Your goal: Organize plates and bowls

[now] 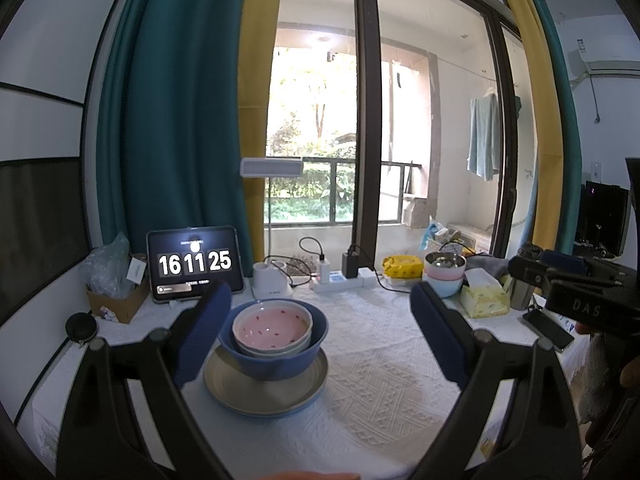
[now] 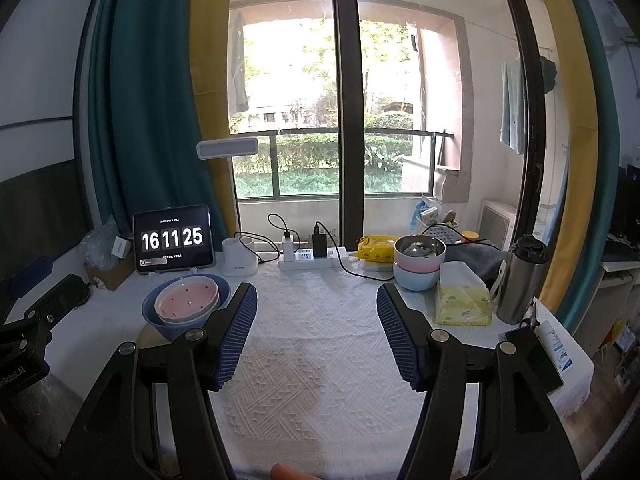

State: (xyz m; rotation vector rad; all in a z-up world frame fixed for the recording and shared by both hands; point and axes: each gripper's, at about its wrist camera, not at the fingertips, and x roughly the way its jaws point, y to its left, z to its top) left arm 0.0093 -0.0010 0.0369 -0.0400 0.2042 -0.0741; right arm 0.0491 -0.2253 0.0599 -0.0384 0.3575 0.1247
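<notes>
Where the white tablecloth (image 1: 380, 380) spreads before the window, the dishes stand in one stack left of the table's middle: a pink bowl (image 1: 272, 322) with small red specks sits inside a pale bowl, that pair sits in a larger blue bowl (image 1: 276, 360), and the blue bowl rests on a beige plate (image 1: 240, 388) with what looks like a bluish plate edge beneath it. The pink bowl holds nothing visible.

The left gripper (image 1: 320, 336) has its jaws wide apart, clamped on nothing — the stack lies between its fingers, nearer the left one, and whether that finger touches the blue bowl I cannot tell. The right gripper (image 2: 316, 334) likewise stands with jaws apart over bare cloth, the stack just beyond its left finger.

Farther back on the right, a second stack — a metal bowl (image 2: 420, 249) in a pink bowl on a light blue bowl (image 2: 414, 278) — stands beside a tissue box (image 2: 464, 300) and a steel flask (image 2: 522, 280). A tablet (image 2: 173, 240) showing a clock, a lamp base (image 2: 239, 257) and a power strip (image 2: 312, 258) line the rear edge.
</notes>
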